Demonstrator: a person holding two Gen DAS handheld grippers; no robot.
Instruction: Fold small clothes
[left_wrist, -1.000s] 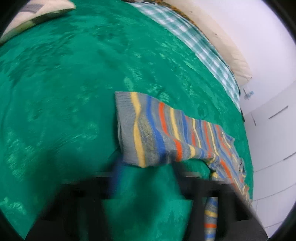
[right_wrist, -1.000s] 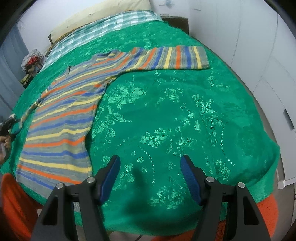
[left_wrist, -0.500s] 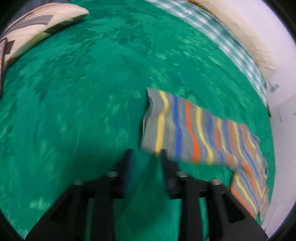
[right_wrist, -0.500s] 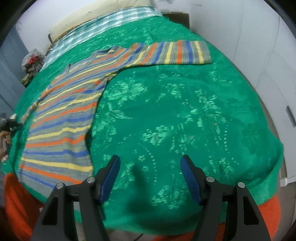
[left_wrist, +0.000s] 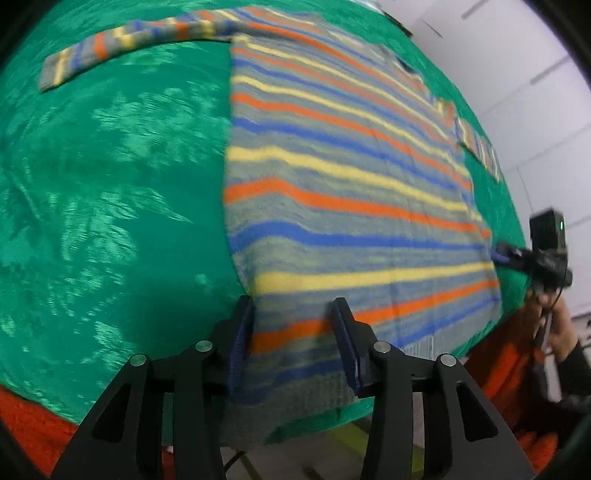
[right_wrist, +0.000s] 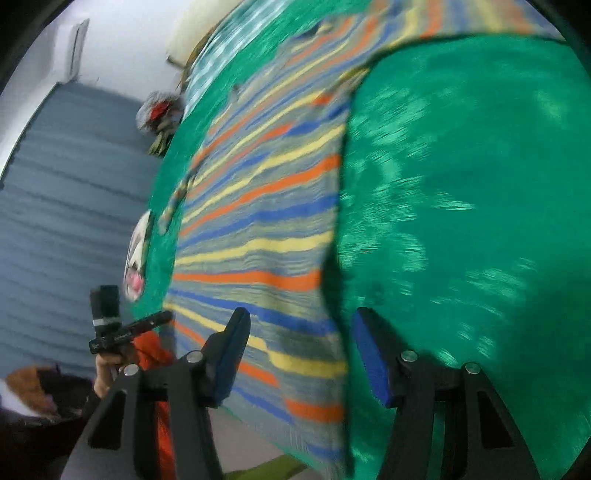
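A small striped sweater (left_wrist: 347, 177), grey with orange, yellow and blue bands, lies flat on the green bedspread (left_wrist: 110, 184), its hem hanging over the near edge. My left gripper (left_wrist: 291, 332) is open, its jaws hovering over the hem's left corner. One sleeve (left_wrist: 129, 40) stretches to the far left. In the right wrist view the sweater (right_wrist: 266, 236) fills the middle. My right gripper (right_wrist: 299, 350) is open over the hem's right corner, empty. Each gripper shows in the other's view: the right gripper (left_wrist: 517, 256), the left gripper (right_wrist: 147, 325).
The green bedspread (right_wrist: 461, 184) covers the bed. An orange cloth (left_wrist: 502, 354) hangs below the bed's edge. A grey curtain (right_wrist: 62, 206) and a bouquet-like object (right_wrist: 160, 114) stand beside the bed. White cabinets (left_wrist: 517, 74) are at the far right.
Both grippers have swung from the sleeve ends toward the sweater's hem at the near bed edge. The left jaws narrowed half a second ago and are open again now. Both views are motion-blurred.
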